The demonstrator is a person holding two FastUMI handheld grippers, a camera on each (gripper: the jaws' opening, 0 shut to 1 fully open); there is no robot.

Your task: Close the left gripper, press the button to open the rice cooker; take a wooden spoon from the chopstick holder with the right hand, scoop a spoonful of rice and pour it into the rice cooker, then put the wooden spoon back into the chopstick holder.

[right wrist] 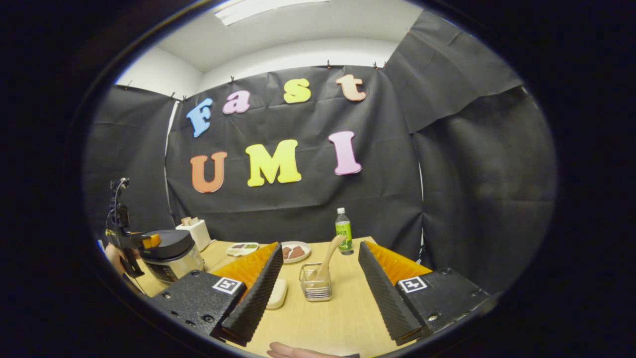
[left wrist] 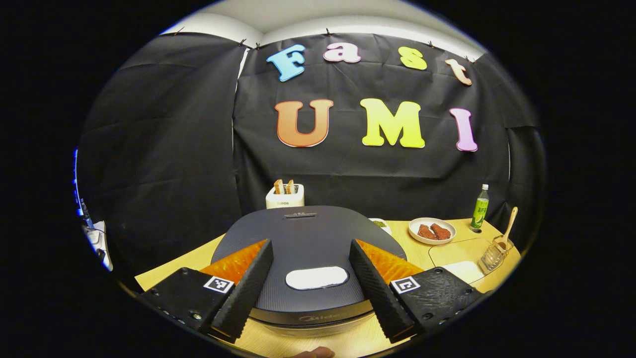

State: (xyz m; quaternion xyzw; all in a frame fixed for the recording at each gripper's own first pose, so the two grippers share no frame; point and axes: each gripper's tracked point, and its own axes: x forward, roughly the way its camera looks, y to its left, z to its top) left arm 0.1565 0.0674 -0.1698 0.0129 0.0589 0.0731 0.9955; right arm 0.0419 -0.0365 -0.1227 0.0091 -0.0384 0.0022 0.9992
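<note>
The black rice cooker (left wrist: 308,238) sits right in front of me with its lid down and a white oval button (left wrist: 316,277) near its front edge. My left gripper (left wrist: 312,246) hovers over that lid, open, one finger on each side of the button. In the right gripper view the cooker (right wrist: 169,251) stands far left with the left gripper (right wrist: 126,238) above it. A wooden spoon (right wrist: 329,258) leans in the clear chopstick holder (right wrist: 316,286) just ahead of my right gripper (right wrist: 320,248), which is open and holds nothing. The holder (left wrist: 493,254) and spoon (left wrist: 508,228) also appear far right.
On the wooden table (right wrist: 328,318) are a pale oblong dish (right wrist: 277,293) left of the holder, a plate of brown pieces (right wrist: 295,251), a green bottle (right wrist: 343,231), a small dish (right wrist: 242,247) and a white toaster with bread (left wrist: 284,195) behind the cooker.
</note>
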